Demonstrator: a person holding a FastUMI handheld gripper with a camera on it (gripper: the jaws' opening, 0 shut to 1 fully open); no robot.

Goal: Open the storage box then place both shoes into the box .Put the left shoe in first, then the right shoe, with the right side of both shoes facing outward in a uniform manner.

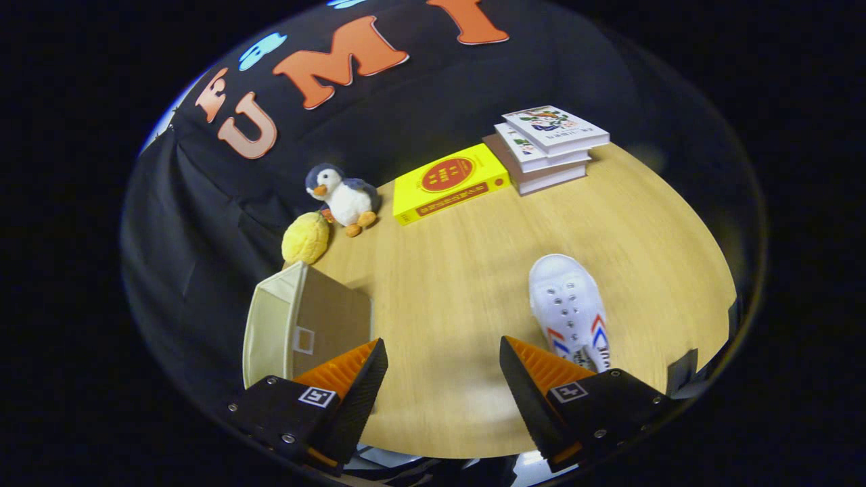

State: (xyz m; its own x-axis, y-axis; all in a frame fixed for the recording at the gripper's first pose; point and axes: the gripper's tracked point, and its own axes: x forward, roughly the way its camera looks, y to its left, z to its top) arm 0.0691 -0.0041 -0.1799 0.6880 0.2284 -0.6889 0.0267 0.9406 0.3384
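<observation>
The tool (443, 379) hangs with fingers spread wide, gripping nothing, above the tabletop (460, 284). A white shoe (570, 308) lies at one o'clock; the storage box (298, 325) sits at ten o'clock. The shoe looks light and pliable; its collar rim seems the best pinch point.

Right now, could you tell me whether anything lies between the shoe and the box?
Nothing visible does. The gripper is open, with bare table between its fingers. The shoe lies by one finger, the box by the other. The penguin, yellow toy and books lie well beyond.
</observation>
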